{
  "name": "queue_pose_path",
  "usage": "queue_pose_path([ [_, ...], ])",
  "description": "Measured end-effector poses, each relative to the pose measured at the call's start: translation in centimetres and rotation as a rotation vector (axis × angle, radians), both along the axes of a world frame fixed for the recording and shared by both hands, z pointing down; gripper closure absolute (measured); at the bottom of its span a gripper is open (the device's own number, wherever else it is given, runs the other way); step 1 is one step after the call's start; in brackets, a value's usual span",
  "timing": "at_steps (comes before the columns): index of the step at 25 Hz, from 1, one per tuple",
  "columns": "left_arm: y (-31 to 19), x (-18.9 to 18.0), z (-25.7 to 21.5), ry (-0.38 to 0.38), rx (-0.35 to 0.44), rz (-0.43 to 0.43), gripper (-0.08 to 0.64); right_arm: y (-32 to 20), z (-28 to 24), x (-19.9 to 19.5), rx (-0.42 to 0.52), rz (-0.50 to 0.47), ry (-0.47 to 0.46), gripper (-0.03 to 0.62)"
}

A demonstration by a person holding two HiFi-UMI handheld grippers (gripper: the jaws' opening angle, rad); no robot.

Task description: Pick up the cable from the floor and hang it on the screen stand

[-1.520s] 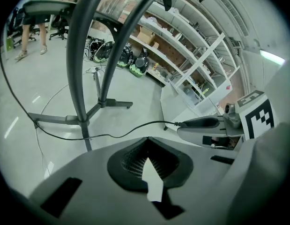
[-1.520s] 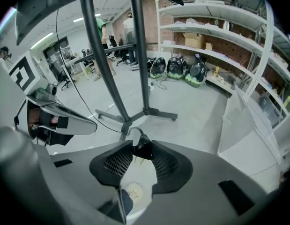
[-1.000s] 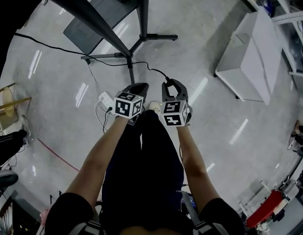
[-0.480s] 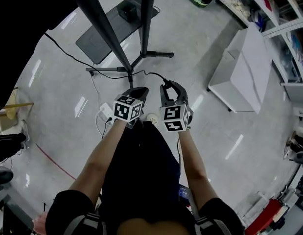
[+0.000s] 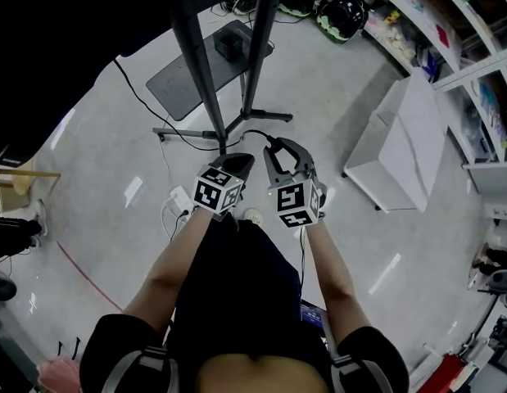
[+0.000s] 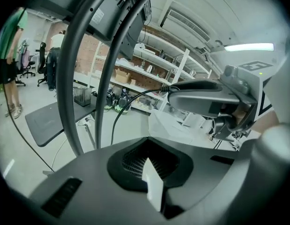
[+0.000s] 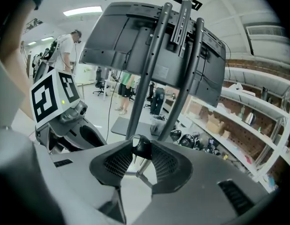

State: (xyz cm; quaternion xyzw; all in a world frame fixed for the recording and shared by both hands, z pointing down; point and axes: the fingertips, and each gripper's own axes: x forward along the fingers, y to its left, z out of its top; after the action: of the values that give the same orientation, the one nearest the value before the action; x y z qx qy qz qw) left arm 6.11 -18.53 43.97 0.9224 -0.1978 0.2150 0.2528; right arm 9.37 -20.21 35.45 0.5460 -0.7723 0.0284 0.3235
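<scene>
The left gripper has its jaws clenched together with nothing between them. Just beside it, the right gripper grasps the black cable at its jaw tips. The screen stand rises just beyond both jaws.

Left hand-held gripper, right hand-held gripper holding cable, screen stand ahead
</scene>
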Motion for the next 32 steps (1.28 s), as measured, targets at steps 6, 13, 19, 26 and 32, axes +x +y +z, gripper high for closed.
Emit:
queue_pose_path([
  [6, -1.7, -2.1, -3.6, 0.014, 0.053, -0.049, 0.552, -2.3, -5.8, -2.0, 0.087, -0.122, 0.048, 0.454],
  [13, -4.3, -4.1, -9.5, 0.041, 0.156, -0.068, 0.552, -5.6, -14.1, -4.9, 0.226, -0.243, 0.044, 0.456],
  [19, -7.0, -5.8, -14.7, 0.110, 0.226, -0.128, 0.552, -7.1, -20.3, -8.4, 0.343, -0.355, 0.076, 0.457],
  [26, -8.5, -7.7, -19.3, 0.132, 0.319, -0.143, 0.552, -8.5, -26.7, -11.1, 0.436, -0.435, 0.027, 0.457],
  [32, -9.2, -8.9, -23.1, 0.139, 0.391, -0.108, 0.552, -9.1, -32.9, -12.7, 0.518, -0.498, 0.048, 0.457],
])
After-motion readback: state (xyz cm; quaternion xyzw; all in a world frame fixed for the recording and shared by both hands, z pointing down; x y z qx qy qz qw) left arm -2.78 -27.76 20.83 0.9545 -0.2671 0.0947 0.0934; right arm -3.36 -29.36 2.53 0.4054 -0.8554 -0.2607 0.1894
